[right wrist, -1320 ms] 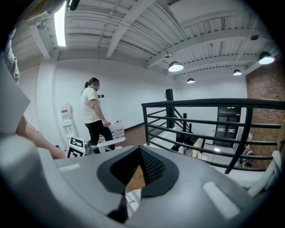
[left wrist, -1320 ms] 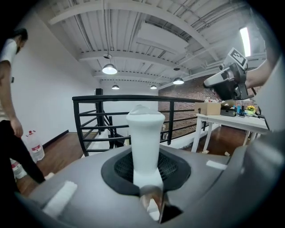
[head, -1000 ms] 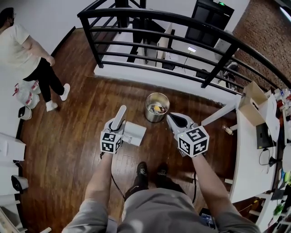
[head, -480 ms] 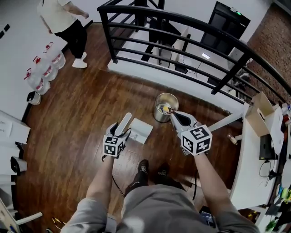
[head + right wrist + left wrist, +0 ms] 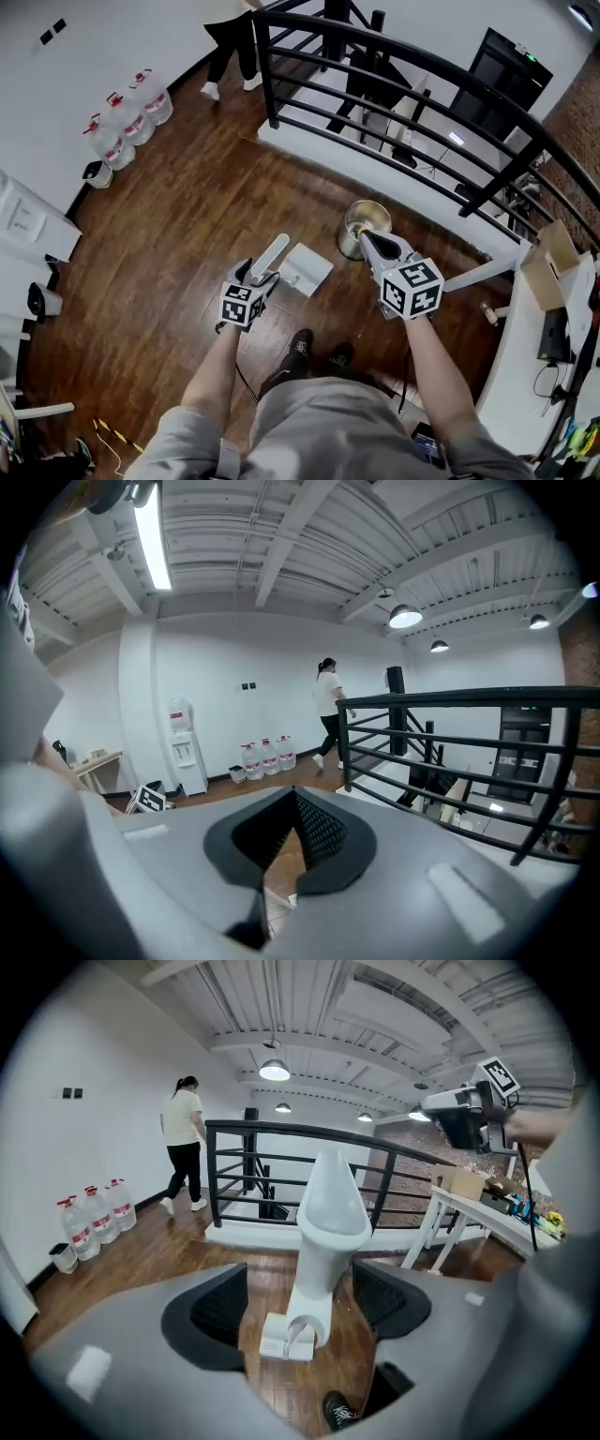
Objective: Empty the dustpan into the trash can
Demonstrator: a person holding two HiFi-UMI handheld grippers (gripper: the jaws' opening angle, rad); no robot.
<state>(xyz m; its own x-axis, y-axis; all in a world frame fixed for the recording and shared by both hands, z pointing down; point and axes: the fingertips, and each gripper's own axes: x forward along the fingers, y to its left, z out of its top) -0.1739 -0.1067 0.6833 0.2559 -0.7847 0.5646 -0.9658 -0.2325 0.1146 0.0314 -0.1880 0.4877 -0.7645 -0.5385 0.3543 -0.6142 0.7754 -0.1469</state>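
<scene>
Left tongs are opening up, with the pads off the handle of the white dustpan that stands between them. The dustpan sits on the wood floor just beside the metal trash can. Right tongs are closed tip to tip and empty.

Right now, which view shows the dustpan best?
The head view: the whole dustpan sits on the floor near the can. The left gripper view shows mostly its handle, untouched between the left gripper's opening jaws. The right gripper view does not show it clearly.
</scene>
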